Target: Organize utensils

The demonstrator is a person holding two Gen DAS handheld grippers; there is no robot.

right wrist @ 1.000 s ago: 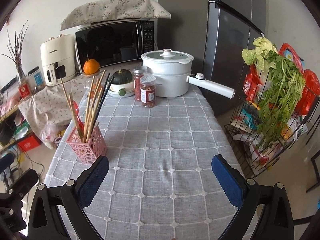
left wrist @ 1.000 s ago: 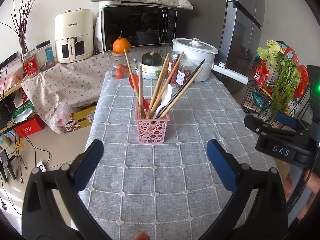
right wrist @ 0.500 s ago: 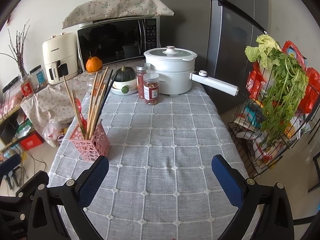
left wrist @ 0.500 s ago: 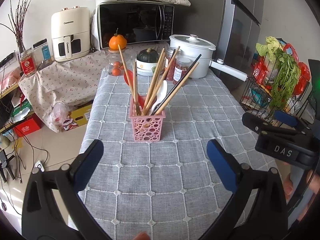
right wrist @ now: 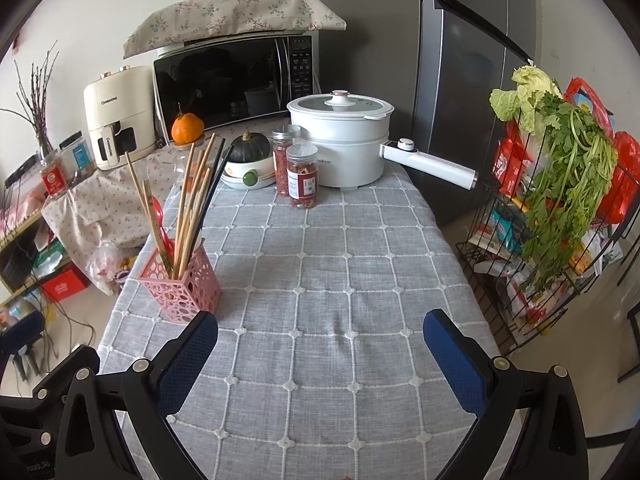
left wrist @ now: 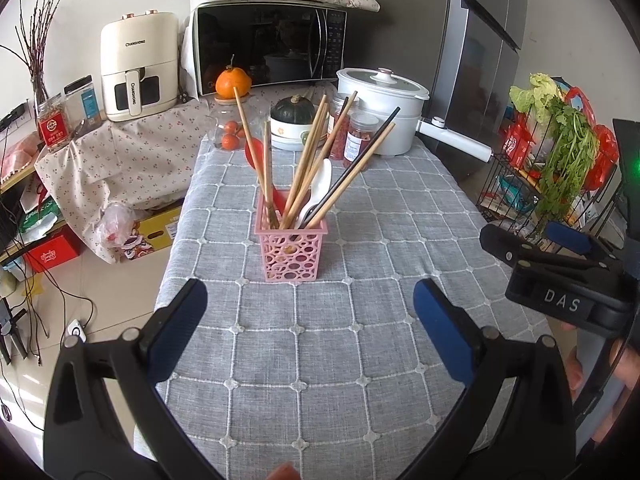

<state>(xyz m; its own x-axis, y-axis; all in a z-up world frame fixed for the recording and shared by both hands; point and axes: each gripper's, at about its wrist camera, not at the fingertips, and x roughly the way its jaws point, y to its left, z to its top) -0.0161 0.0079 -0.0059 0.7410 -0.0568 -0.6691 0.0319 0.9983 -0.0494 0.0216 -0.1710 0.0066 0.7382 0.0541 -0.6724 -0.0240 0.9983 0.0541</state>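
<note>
A tall grey fridge (right wrist: 472, 80) stands at the far right, with a microwave (left wrist: 268, 46) under a flowered cloth to its left and a cream air fryer (left wrist: 138, 66) further left; in front of them runs the long surface (right wrist: 360, 280) under a grey checked cloth, mostly bare in its near half; at its far end sit a white pot (right wrist: 340, 144) with a long handle, two jars (right wrist: 302, 176) of red stuff and a small green pumpkin (left wrist: 296, 106) on a bowl; a wire rack (right wrist: 560, 240) of greens and packets stands off the right edge.

The task's things are all in one place: a pink basket (left wrist: 291, 252) stands upright on the surface, toward its left edge, and holds a spread of wooden chopsticks (left wrist: 304, 168), a dark pair, a white spoon (left wrist: 320, 188) and a red spoon (left wrist: 254, 152); no loose utensil shows on the cloth in either view, so the sorting looks done or very nearly so, with at most a tidying of the fanned sticks left.

The left tool (left wrist: 308, 326) hangs wide open and empty, just near of the basket; the right tool (right wrist: 320, 354) is also spread wide and empty, over bare cloth to the right of the basket.
</note>
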